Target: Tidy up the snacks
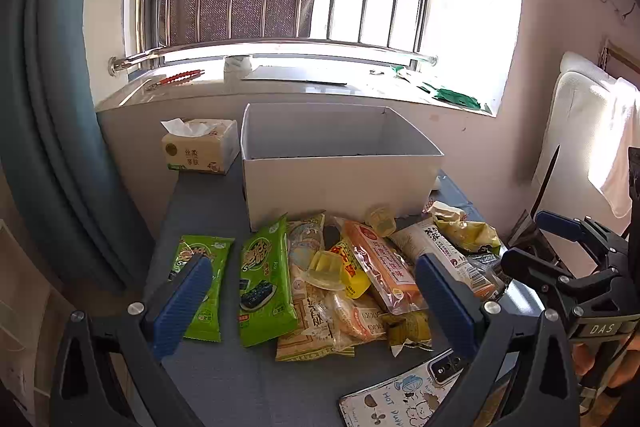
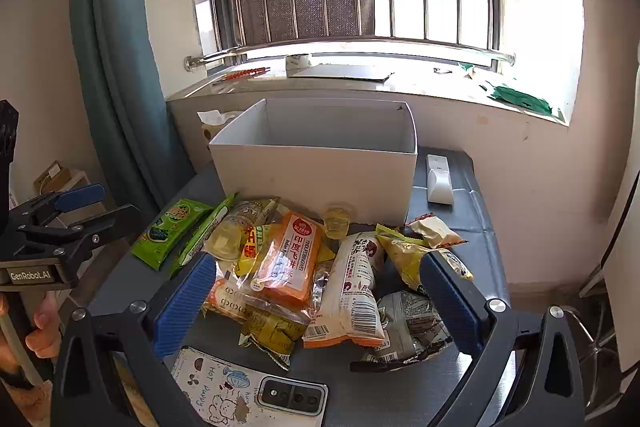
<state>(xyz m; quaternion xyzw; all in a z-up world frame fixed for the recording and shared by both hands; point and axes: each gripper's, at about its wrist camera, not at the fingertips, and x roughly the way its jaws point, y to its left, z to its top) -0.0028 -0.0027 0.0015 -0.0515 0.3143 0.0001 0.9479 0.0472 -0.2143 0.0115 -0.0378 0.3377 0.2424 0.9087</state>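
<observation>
While both your left tongs (image 1: 314, 301) and right tongs (image 2: 320, 303) gape wide and empty, nothing is sorted: the snacks (image 2: 288, 259) lie heaped mid-worktop (image 1: 224, 379), just before the empty white box (image 1: 340, 179) at its far edge.

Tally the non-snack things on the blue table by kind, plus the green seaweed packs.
Green seaweed packs: 2
White open box: 1
Tissue pack: 1
Phone: 1
White remote: 1
Total: 6
</observation>
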